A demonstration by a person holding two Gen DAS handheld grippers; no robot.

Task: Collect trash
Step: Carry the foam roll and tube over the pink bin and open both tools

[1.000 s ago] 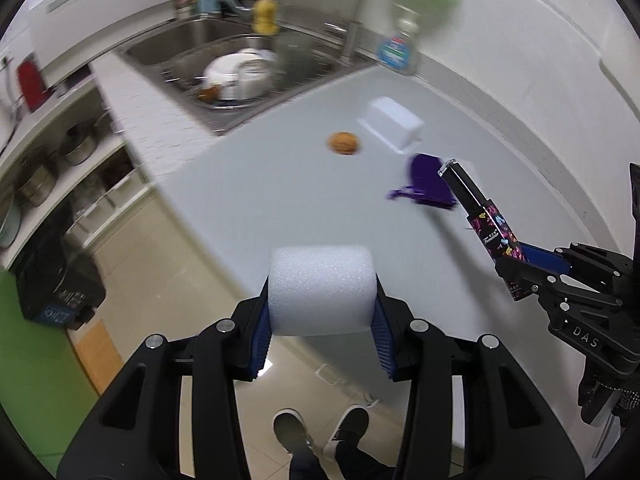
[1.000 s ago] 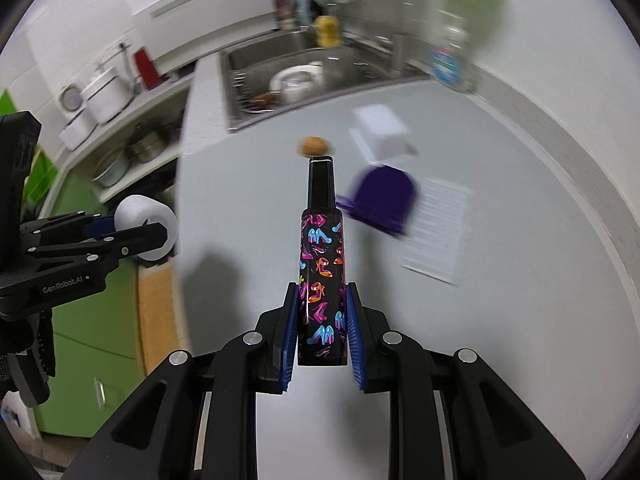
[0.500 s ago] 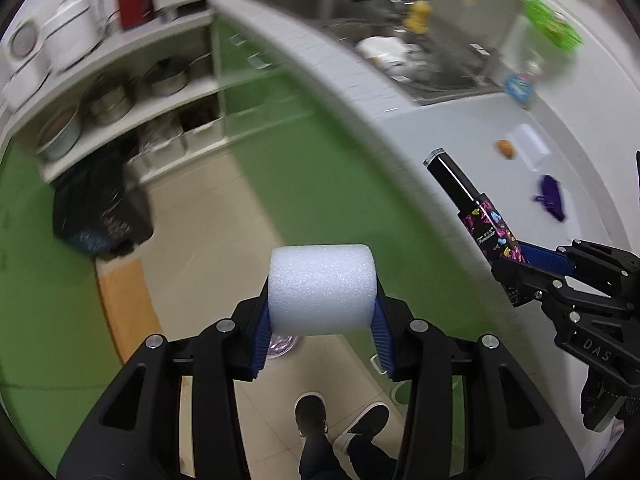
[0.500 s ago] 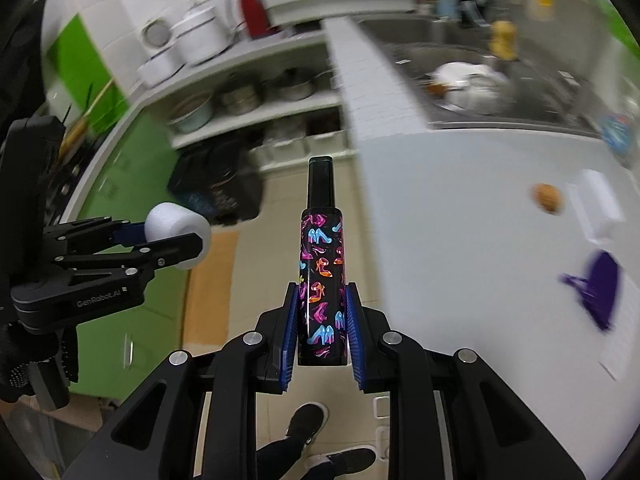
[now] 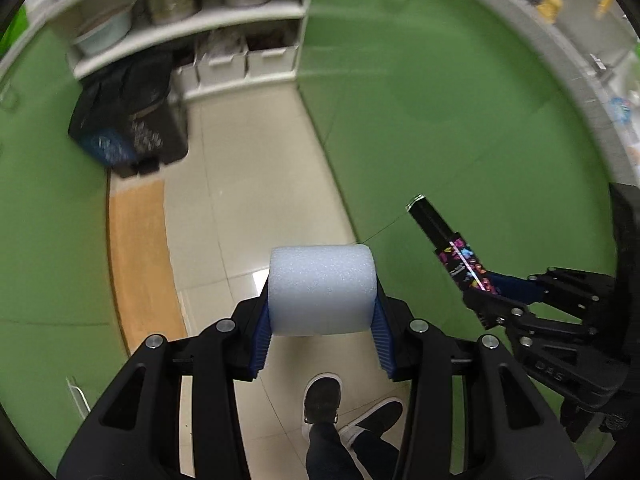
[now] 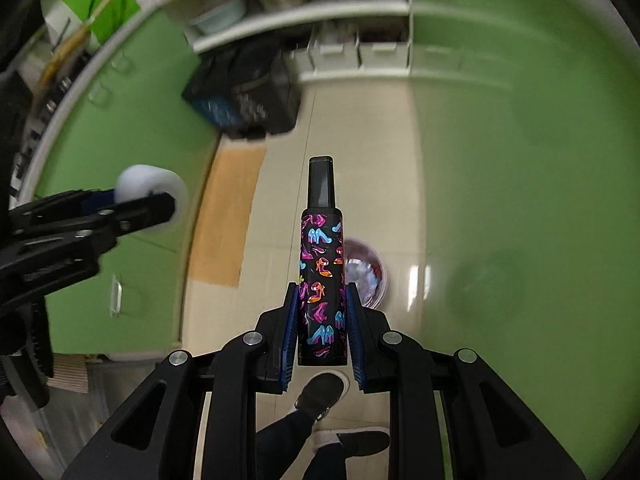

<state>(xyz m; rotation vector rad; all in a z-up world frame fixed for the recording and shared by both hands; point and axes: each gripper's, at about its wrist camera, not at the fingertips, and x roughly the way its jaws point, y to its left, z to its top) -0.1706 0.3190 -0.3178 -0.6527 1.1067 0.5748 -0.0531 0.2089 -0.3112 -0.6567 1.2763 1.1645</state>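
My left gripper (image 5: 322,320) is shut on a white foam cylinder (image 5: 322,290), held crosswise above the tiled floor. It also shows at the left of the right wrist view (image 6: 154,196). My right gripper (image 6: 321,320) is shut on a black bottle with a coloured shoe print (image 6: 322,280), pointing forward; the bottle also shows in the left wrist view (image 5: 456,254). A small round bin lined with a purple bag (image 6: 368,276) stands on the floor just beyond and below the bottle, partly hidden by it.
Green cabinet fronts (image 5: 440,100) run along the right and left. A black bag or crate (image 5: 128,120) sits on the floor by white shelves with pots (image 5: 192,4). A tan mat (image 6: 228,216) lies on the tiles. The person's shoes (image 5: 324,400) are below.
Both grippers have swung away from the countertop and down toward the floor, still holding their items. The sink and counter have left view; the floor bin has come into the right wrist view.
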